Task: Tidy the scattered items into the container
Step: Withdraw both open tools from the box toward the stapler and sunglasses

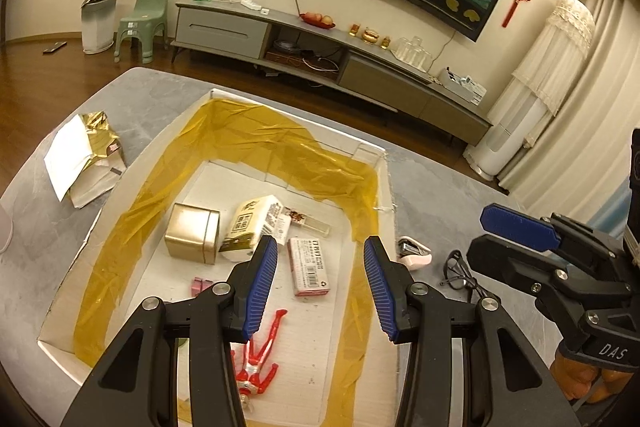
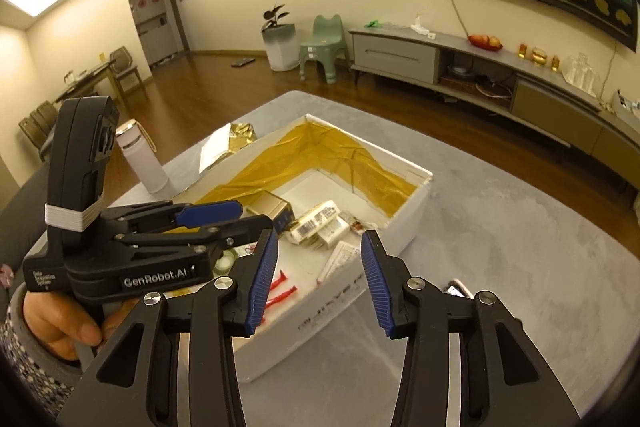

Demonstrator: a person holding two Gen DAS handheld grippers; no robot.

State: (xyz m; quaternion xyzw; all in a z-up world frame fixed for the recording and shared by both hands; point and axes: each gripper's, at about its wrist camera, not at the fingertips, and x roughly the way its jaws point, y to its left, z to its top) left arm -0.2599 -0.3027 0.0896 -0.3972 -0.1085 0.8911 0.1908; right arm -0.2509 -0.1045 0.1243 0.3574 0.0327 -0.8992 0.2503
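White cardboard forms the box point(image 1: 384, 163), lined with yellow tape, on the grey table point(image 1: 436, 187). Your left gripper point(image 1: 320, 287) hangs over the box interior, its blue pads spread apart and holding nothing. Below it lie a gold tin point(image 1: 192, 239), a carton point(image 1: 256, 223), a red-printed packet point(image 1: 308, 267) and a red toy figure point(image 1: 256, 359), all already inside.

Outside the box, at about three o'clock from the left gripper, two items remain on the table: a pink-and-white stapler point(image 1: 414, 253) just beside the box's right wall, and a pair of black glasses point(image 1: 460, 273) just beyond it. The stapler's long axis appears to run roughly parallel to that wall. A gold paper bag point(image 1: 92, 155) lies at ten o'clock, well apart from both grippers.

Your right gripper point(image 2: 318, 283) is likewise released and empty. In its own view only a sliver of the stapler point(image 2: 456, 289) shows, at three o'clock behind the right finger. In the left view the right gripper point(image 1: 516, 239) hovers near the glasses, so the right hand looks the nearer one for both leftover items; closing across the stapler's short width seems the surer grasp.
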